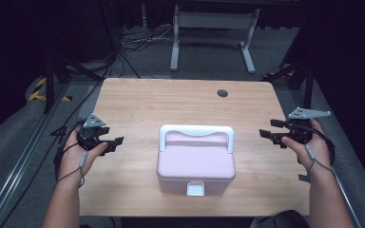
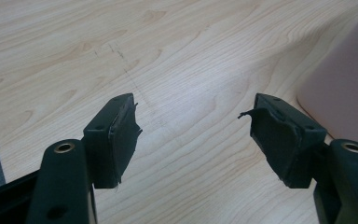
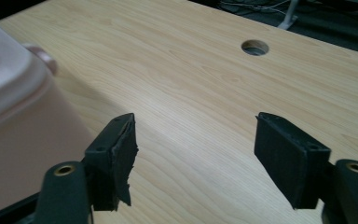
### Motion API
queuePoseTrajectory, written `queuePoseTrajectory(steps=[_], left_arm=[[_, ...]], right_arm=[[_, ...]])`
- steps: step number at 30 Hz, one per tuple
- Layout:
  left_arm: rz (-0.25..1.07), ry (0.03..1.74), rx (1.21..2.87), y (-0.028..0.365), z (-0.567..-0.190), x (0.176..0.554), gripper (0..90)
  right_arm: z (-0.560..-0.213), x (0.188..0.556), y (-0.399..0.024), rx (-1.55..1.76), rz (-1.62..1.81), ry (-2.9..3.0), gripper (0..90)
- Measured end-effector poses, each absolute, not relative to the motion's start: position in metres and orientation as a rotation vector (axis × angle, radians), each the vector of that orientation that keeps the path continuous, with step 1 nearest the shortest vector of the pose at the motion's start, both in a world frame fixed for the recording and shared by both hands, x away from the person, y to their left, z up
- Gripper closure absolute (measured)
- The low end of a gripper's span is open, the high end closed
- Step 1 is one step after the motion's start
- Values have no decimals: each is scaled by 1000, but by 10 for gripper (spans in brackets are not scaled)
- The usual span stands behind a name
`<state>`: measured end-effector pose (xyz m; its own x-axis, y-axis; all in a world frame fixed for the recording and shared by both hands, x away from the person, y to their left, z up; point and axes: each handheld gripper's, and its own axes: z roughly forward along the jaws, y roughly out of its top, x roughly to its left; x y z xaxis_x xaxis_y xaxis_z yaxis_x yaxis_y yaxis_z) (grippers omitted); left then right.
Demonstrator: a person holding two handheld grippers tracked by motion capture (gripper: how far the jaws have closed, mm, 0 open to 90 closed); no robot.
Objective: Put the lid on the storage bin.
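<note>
Wood table (image 1: 138, 99), pink box (image 1: 196, 164) lid shut, L hand-held gripper (image 1: 116, 143) & R hand-held gripper (image 1: 264, 134) jaws apart

Tabletop (image 2: 177, 56): pale wood-grain, smooth matt. Box (image 1: 196, 164) beside the fingers: pink plastic, satin, with white latch (image 1: 196, 189). Fingers (image 2: 116, 135): black matt plastic, pads rough and torn at edges.

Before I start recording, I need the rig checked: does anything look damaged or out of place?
The black rubber pads on the left gripper look torn and frayed at their edges; one right gripper pad is ragged too.
</note>
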<state>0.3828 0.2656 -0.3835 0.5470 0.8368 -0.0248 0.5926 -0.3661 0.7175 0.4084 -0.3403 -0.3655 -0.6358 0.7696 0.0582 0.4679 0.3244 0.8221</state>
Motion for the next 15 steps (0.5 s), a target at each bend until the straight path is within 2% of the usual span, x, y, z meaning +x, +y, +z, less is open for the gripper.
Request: queuePoseTrajectory(steps=[6, 15], left_arm=[[447, 1154, 2110, 264, -391, 388, 322], [426, 1174, 2120, 263, -400, 395, 319]], right_arm=[[-383, 417, -349, 1198, 1176, 2256, 231], [-409, 426, -355, 1285, 1109, 2279, 204]])
